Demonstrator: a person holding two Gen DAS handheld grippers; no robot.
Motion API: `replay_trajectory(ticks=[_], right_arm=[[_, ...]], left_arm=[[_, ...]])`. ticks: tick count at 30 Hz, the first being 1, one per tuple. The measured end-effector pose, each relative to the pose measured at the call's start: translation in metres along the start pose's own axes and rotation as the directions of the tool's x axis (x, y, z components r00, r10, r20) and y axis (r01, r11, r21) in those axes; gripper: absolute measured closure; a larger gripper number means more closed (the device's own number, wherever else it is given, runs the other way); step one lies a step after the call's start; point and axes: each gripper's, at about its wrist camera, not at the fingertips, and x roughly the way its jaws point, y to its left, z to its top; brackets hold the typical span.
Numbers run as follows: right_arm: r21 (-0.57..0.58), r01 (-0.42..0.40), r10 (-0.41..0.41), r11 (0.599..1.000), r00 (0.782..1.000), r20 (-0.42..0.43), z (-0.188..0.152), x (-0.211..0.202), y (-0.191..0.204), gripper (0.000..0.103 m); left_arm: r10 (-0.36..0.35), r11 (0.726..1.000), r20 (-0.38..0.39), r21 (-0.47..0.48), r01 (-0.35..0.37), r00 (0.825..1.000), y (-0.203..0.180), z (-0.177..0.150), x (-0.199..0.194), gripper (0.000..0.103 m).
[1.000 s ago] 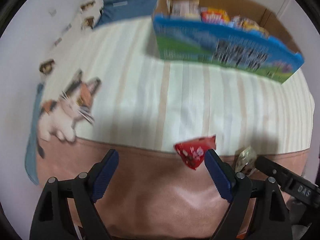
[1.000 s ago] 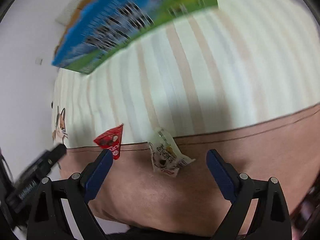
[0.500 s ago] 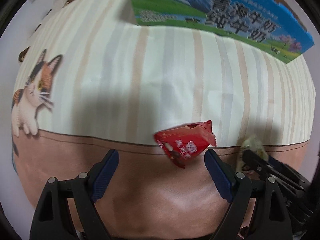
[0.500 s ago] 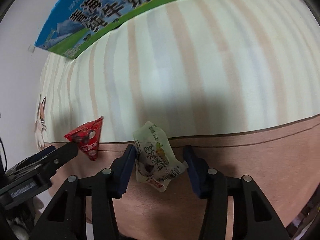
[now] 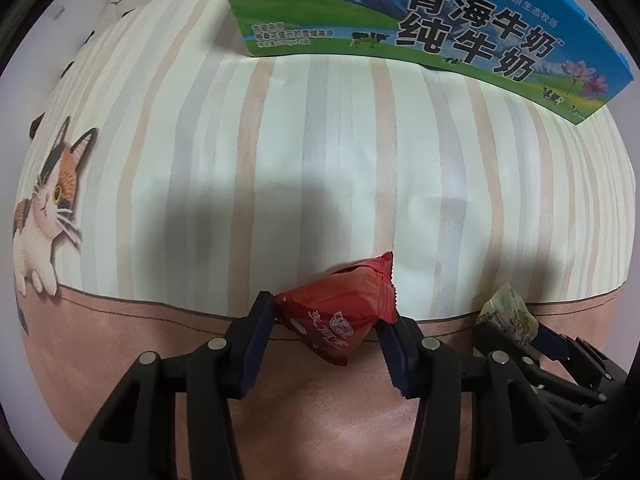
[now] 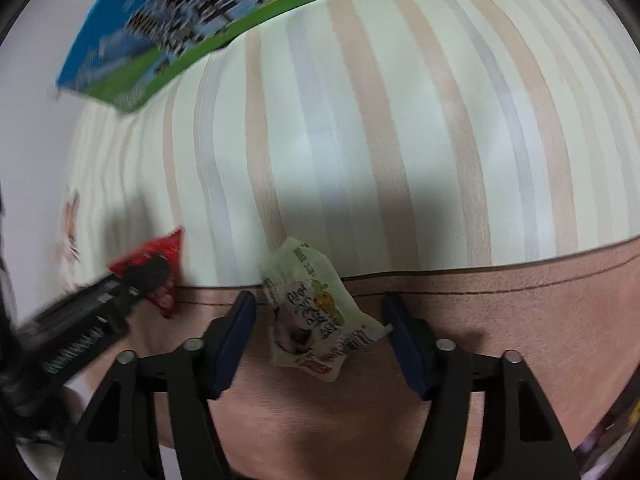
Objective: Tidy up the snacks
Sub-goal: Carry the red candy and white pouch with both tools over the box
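A red snack packet (image 5: pixel 344 312) sits between the blue pads of my left gripper (image 5: pixel 326 320), which is shut on it low over the striped tablecloth. A pale green-and-white snack packet (image 6: pixel 312 312) is held between the pads of my right gripper (image 6: pixel 318 320), which is shut on its edges. The pale packet also shows in the left wrist view (image 5: pixel 506 314), and the red packet shows blurred in the right wrist view (image 6: pixel 156 268). The blue-and-green milk carton box (image 5: pixel 420 20) stands at the far side.
The tablecloth (image 5: pixel 320 160) has cream, grey and tan stripes, a pink-brown band along its near edge and a calico cat print (image 5: pixel 44 216) at the left. A white wall lies beyond the left edge.
Both grippers came down and closed: the left on the red packet, the right on the pale packet. The box's open top has gone out of view.
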Motion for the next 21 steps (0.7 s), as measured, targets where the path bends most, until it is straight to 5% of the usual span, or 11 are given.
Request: replay_trajectory(ticks=[4,12,21], right_arm=[[-0.040,0.022,-0.021,0.999,0.999,0.039,-0.005,-0.003,0.008,0.048],[0.002,-0.068,0.067,0.998,0.994,0.089,-0.003,-0.036,-0.001,0.052],[-0.013,-0.187,0.185,0.982,0.956,0.228,0.032,-0.115,0.004,0.053]], left_arm=[[-0.002,1.000,0.005,-0.009,0.002,1.000,0.005,-0.004,-0.007,0.058],[-0.048,0.999,0.079,-0.013,0.049,0.996,0.008,-0.001,-0.053,0.058],[-0.177,0.984,0.200,0.033,0.174,0.964,-0.008,0.057,-0.140,0.058]])
